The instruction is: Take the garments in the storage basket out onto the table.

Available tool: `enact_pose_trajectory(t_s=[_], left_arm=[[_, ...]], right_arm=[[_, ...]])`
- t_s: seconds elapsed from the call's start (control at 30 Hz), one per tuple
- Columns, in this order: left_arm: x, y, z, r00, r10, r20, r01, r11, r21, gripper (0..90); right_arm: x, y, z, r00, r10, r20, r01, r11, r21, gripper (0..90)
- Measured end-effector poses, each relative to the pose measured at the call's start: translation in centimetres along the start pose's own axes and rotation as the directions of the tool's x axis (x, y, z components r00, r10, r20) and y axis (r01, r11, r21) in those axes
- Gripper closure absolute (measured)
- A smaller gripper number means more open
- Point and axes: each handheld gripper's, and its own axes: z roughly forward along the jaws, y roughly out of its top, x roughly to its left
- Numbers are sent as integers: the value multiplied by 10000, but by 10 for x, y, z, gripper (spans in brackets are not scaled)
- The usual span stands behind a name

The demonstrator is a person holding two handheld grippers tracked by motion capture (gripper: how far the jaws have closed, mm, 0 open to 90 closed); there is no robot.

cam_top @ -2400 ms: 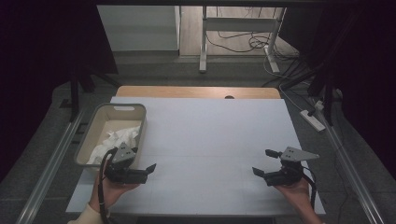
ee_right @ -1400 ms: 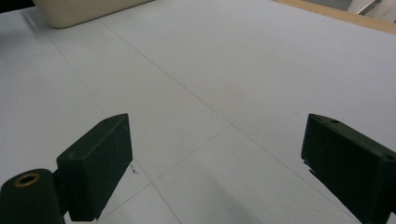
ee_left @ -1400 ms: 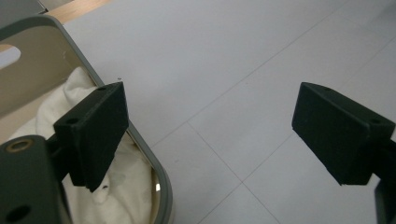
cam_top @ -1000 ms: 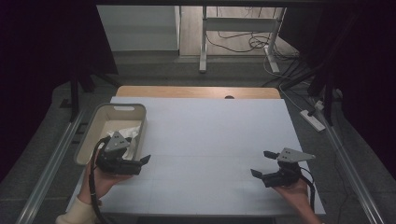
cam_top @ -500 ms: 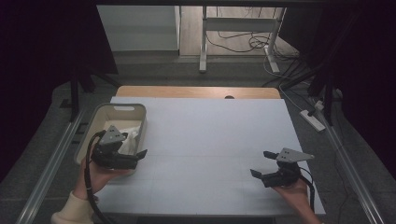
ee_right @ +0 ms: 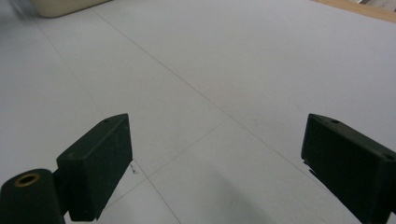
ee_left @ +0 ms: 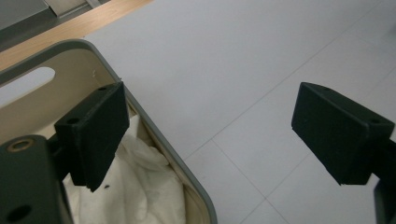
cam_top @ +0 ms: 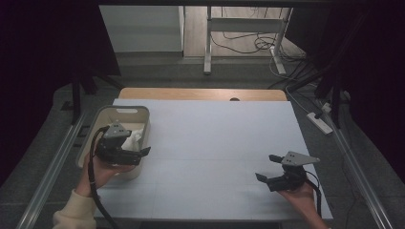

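Hovering your left tool (cam_top: 143, 151), jaws spread, at the bin's (cam_top: 122, 111) rim, you have yet to grip the white cloth (ee_left: 135, 186) inside; your right tool (cam_top: 267, 168) waits open over the counter (cam_top: 215, 138).

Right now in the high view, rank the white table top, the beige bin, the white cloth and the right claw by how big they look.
1. White table top, by far the largest.
2. Beige bin.
3. Right claw and white cloth: unsure, since the left claw covers part of the cloth.
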Motion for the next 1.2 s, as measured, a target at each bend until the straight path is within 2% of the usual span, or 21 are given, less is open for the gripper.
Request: enact_pose_trajectory(t_s=[0.6,0.97,1.2], left_arm=[[19,15,10,9999,-13,-122,17,9996,279,122],[34,17,15,9994,-248,-229,256,9990,352,121],[48,16,18,9970,-610,-469,627,9974,353,124]], right_arm=[[0,-1,0,10000,10,-10,-10,10000,14,87],[-1,-1,1,10000,87,-14,-87,10000,41,87],[-1,-2,2,10000,89,-31,-89,9999,53,87]])
